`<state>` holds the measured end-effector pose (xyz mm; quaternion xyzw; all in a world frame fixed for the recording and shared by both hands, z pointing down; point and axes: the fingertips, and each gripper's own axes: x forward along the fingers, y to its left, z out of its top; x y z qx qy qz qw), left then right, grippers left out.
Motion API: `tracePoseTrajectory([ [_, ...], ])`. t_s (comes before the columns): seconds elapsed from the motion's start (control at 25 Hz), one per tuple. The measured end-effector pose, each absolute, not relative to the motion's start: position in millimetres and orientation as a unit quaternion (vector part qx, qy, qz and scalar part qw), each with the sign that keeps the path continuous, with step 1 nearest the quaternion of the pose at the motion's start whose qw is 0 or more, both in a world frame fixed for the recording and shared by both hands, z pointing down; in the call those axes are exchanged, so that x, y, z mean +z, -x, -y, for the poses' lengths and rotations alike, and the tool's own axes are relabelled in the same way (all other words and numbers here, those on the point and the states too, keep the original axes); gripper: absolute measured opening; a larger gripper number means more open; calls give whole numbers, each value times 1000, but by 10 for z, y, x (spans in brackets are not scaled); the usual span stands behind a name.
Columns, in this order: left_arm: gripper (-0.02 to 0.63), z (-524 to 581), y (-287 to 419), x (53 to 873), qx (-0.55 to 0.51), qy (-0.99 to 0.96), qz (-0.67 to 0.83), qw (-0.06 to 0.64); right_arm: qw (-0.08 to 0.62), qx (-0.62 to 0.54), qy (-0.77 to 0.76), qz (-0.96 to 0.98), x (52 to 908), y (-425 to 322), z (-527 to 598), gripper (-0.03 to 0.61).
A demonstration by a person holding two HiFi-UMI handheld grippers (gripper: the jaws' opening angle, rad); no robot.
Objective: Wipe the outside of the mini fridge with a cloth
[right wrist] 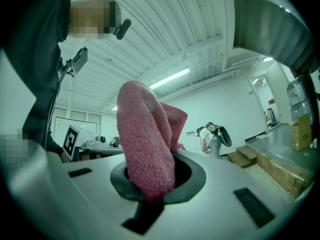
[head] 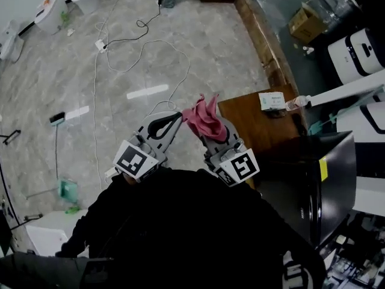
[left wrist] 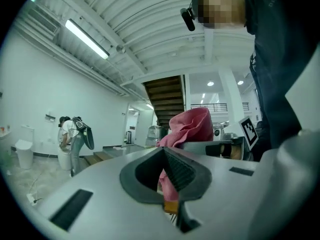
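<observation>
While the right gripper (head: 212, 138) clamps the pink cloth (head: 203, 117), the mini fridge (head: 313, 182) lies at its four o'clock, farther from the left gripper (head: 161, 128), seemingly closed empty.

Cloth (head: 204, 118) left of mini fridge (head: 313, 179), table (head: 252, 131) beyond fridge, box (head: 272, 100) on table.
</observation>
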<state>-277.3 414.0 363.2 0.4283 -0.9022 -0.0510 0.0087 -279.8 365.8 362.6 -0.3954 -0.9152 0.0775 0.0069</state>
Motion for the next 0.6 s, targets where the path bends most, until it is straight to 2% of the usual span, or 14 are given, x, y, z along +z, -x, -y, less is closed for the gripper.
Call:
tracePoseTrajectory([
  [0.32,6,-4015,3754,3687,-40,-561,826,34,-12,102,232,967,3597,3622,-3441,34],
  [0.6,6,-2953,4078,3751,-46,-668,742,45,-25,116,93,989,3692,3803,-2453,34],
])
